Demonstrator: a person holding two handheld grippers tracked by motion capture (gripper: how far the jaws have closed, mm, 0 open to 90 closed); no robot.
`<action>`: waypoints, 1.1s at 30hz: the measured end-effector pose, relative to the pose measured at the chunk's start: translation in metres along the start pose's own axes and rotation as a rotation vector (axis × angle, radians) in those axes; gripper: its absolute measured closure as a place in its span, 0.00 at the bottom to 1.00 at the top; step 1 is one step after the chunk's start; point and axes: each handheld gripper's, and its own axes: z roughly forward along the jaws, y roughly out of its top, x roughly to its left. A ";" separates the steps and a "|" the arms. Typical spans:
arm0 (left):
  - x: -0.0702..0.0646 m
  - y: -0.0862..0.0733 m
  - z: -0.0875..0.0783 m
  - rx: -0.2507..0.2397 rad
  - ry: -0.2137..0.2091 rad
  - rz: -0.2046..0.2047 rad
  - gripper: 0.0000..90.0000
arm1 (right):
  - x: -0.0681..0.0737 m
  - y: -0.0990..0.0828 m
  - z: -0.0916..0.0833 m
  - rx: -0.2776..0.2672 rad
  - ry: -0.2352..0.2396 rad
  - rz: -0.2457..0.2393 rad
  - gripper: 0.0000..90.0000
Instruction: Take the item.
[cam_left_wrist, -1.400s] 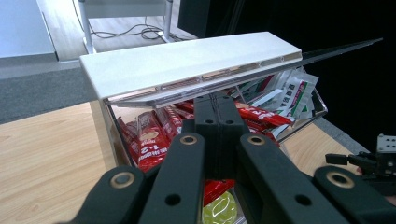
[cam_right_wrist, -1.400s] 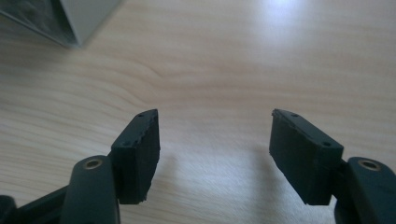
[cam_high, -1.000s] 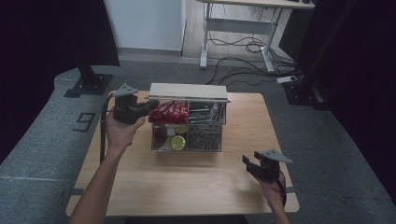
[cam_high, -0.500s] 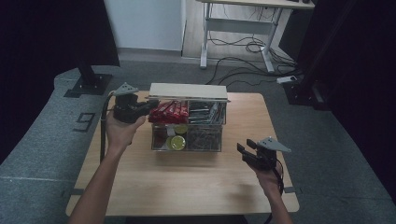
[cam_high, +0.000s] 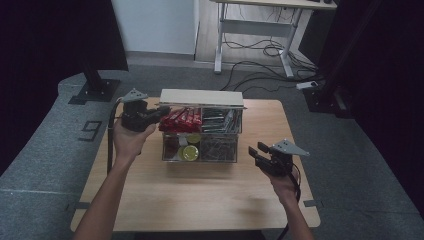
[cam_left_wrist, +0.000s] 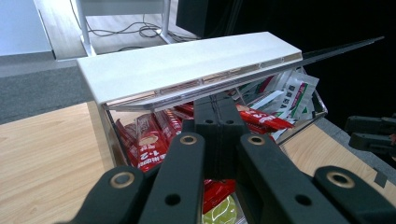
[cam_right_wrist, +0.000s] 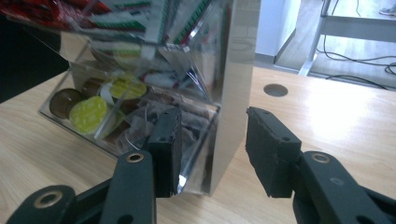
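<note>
While your left gripper (cam_high: 159, 116) is pinching shut at the clear box's (cam_high: 200, 152) upper tier by the red packets (cam_high: 180, 119), mid-table, your right gripper (cam_right_wrist: 212, 140), jaws half-wide and just closing, is nearing its corner. Next, I judge: grip that wall squarely. The right gripper view is showing the coffee pods (cam_right_wrist: 88, 112).

Bare forearms with no sleeves, left gripper (cam_high: 159, 114) matte black with a grey three-cornered plate and a black cable trailing, right gripper (cam_high: 256, 152) matching, black linkage arms with brass-ringed pivot holes, blocky black fingers (cam_right_wrist: 273, 147) with small screw holes
</note>
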 end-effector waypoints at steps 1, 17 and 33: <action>0.000 0.000 0.000 0.000 0.000 -0.001 1.00 | 0.001 0.002 0.000 -0.003 0.002 -0.002 0.62; 0.000 0.000 0.000 -0.001 -0.003 -0.004 1.00 | 0.017 0.030 0.007 -0.027 0.034 -0.044 0.62; 0.000 0.002 0.000 -0.003 -0.001 -0.003 1.00 | 0.028 0.046 0.017 -0.037 0.056 -0.061 0.62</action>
